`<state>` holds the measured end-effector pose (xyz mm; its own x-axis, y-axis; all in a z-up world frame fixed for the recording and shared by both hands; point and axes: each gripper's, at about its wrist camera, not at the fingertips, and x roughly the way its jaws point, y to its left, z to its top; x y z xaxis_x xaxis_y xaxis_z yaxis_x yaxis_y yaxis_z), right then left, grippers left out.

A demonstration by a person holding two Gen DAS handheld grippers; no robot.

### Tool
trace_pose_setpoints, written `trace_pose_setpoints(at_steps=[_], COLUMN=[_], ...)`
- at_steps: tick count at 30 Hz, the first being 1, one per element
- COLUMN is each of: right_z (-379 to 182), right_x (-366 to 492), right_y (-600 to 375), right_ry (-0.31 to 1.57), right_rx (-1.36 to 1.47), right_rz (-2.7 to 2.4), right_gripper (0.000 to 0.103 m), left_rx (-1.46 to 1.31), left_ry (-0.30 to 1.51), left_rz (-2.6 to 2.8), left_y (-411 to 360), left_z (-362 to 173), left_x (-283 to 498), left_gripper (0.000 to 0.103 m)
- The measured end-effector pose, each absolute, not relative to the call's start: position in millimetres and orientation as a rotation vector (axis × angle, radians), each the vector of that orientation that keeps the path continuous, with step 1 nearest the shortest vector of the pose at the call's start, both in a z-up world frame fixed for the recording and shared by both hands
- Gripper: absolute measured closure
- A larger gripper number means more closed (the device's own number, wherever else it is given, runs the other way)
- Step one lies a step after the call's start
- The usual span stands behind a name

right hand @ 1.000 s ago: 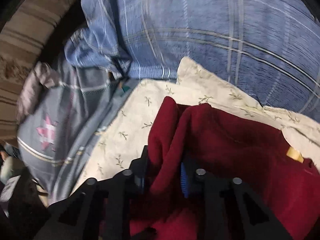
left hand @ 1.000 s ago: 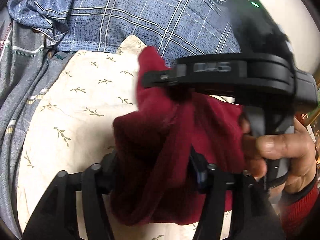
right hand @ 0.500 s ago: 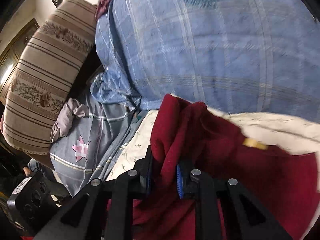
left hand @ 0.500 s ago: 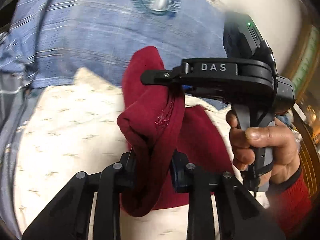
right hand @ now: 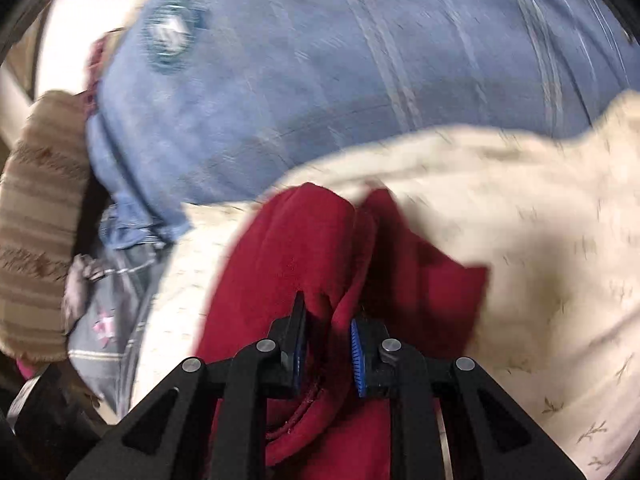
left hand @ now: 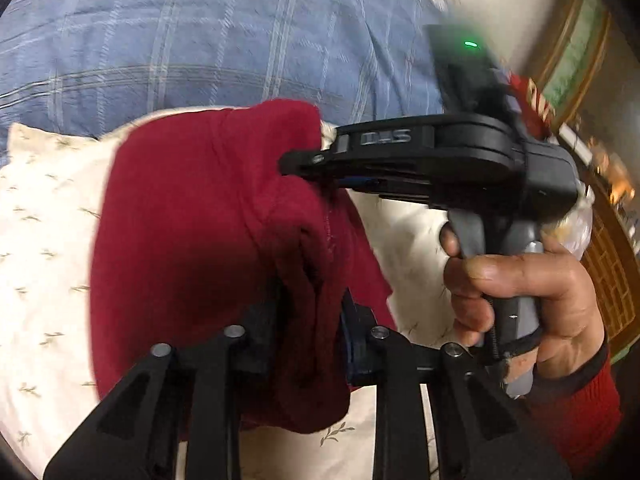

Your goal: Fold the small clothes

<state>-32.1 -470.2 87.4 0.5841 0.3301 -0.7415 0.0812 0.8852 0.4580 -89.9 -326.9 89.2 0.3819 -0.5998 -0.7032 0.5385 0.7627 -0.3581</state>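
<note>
Both hand-held grippers pinch the red garment (left hand: pixel 192 240), lifted above the cream leaf-print cloth (left hand: pixel 44 240). The left hand-held gripper (left hand: pixel 308 320), its jaws opening, has a thick bunch between its pads; the right hand-held gripper (right hand: pixel 328 348) clamps another fold. If the left loosens further, that side would probably drop and spoil the fold.

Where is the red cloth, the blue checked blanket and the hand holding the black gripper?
red cloth (left hand: pixel 180 240): left wrist view, on its broad front.
blue checked blanket (left hand: pixel 180 40): left wrist view, on its plaid middle.
hand (left hand: pixel 532 292): left wrist view, on the knuckles around the right gripper's (left hand: pixel 304 168) handle.
</note>
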Motion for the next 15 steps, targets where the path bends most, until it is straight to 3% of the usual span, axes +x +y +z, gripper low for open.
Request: trace_pose_setpoints(at_steps=[1, 2, 5, 7, 10, 15], right_z=[80, 75, 79, 87, 96, 95], right_x=[-32, -33, -41, -51, -70, -89], right_y=[-473, -477, -482, -482, -472, -451], right_ry=[0.952, 0.947, 0.921, 0.904, 0.886, 0.927], right_rx=[0.495, 0.524, 0.622, 0.657, 0.665, 0.611], right_rz=[0.141, 0.139, 0.142, 0.155, 0.187, 0.191], right_gripper=[0.084, 0.083, 0.065, 0.047, 0.042, 0.032], left_rx=[-0.075, -0.086, -0.104, -0.062, -0.032, -0.029], left_ry=[0.926, 0.928, 0.929, 0.879, 0.824, 0.832], left_rz=[-0.741, -0.766, -0.831, -0.815, -0.755, -0.611], left_y=[-327, -323, -303, -282, -248, -215], left_z=[89, 92, 108, 123, 132, 110], left_x=[-91, -92, -104, -114, -124, -97], left_gripper=[0.072, 0.061, 0.045, 0.042, 0.034, 0.033])
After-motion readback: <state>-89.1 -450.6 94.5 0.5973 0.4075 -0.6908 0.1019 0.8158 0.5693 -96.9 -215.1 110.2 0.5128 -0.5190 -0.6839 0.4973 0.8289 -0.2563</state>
